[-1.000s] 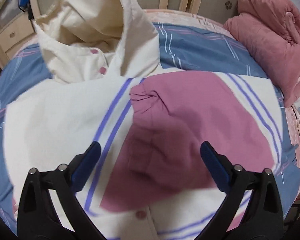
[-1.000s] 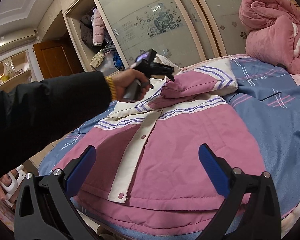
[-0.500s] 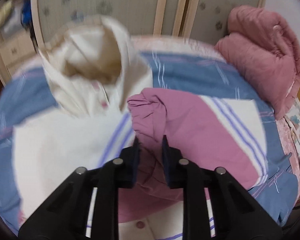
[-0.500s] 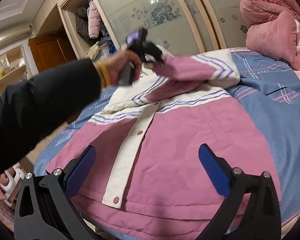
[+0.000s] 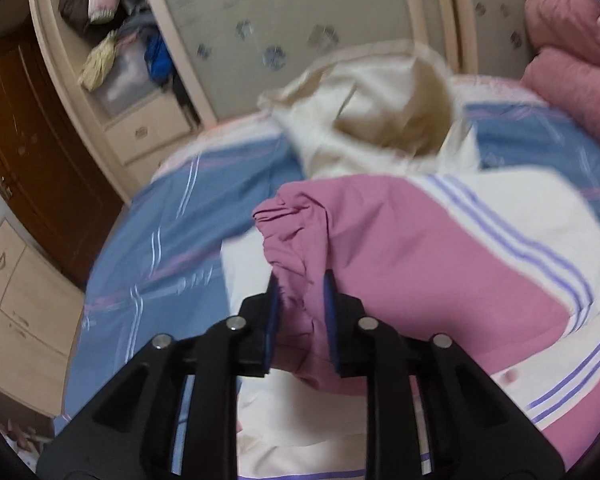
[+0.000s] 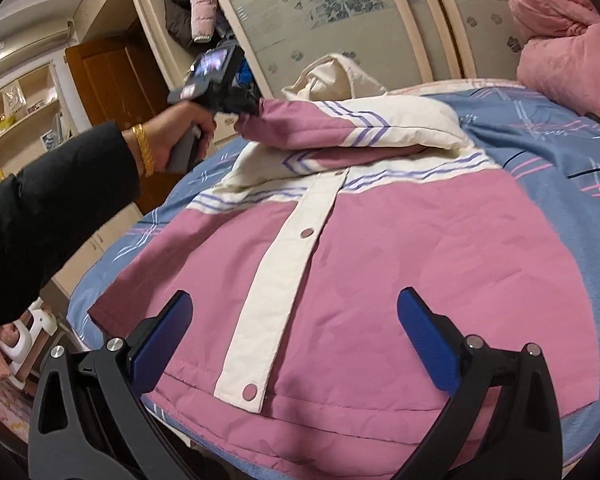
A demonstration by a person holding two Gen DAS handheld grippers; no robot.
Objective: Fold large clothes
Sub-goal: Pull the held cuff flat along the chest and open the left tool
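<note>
Left tool [image 5: 299, 280] has its jaws pinched on the gathered pink cuff of the jacket sleeve [image 5: 400, 248], after easing a touch wider just now, and holds that sleeve up across the chest. Right tool [image 6: 300, 332] hangs wide with nothing in it, over the hem. The jacket [image 6: 380, 280] lies front up, snapped shut, on the blue bed [image 6: 540, 148], cream hood [image 5: 380, 120] at the far end.
</note>
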